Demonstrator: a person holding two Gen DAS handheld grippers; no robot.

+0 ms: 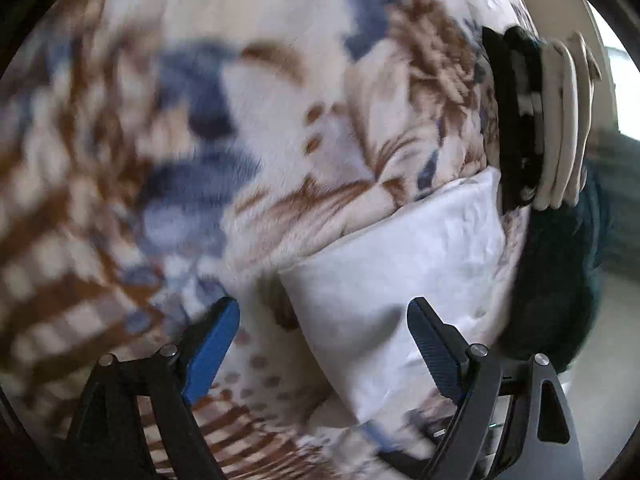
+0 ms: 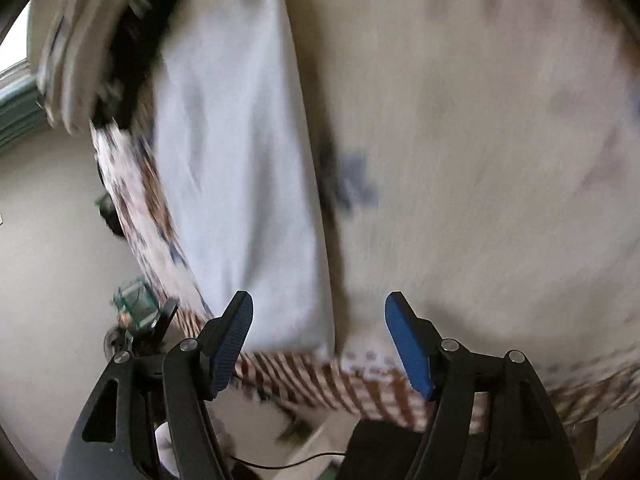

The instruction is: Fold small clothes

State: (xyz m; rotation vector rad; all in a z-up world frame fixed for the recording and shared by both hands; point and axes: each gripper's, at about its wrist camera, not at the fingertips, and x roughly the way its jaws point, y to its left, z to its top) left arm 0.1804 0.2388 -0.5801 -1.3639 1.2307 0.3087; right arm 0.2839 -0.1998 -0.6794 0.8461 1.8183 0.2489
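Nearest in the left wrist view, the left gripper [image 1: 322,344] is seen with its blue pads spread wide and nothing pressed between them; a corner of a white garment [image 1: 400,264] lies below the gap, untouched. In the right wrist view, the right gripper [image 2: 318,344] is likewise seen parted, its pads clear of the cloth beneath. No earlier picture is given, so nothing is said of how the jaws came to this.

Just past the fingers, the white garment [image 2: 240,160] is laid flat as a long, smooth-edged panel on a patterned blanket [image 1: 200,160] of brown, blue and cream. It is judged to be folded at least once and released; whether a further fold is due cannot be told, since both views are blurred.

Farther off, at the blanket's edge, a stack [image 1: 536,120] of dark and cream folded items is seen, judged to be pieces already done. No unfolded clothes are shown.
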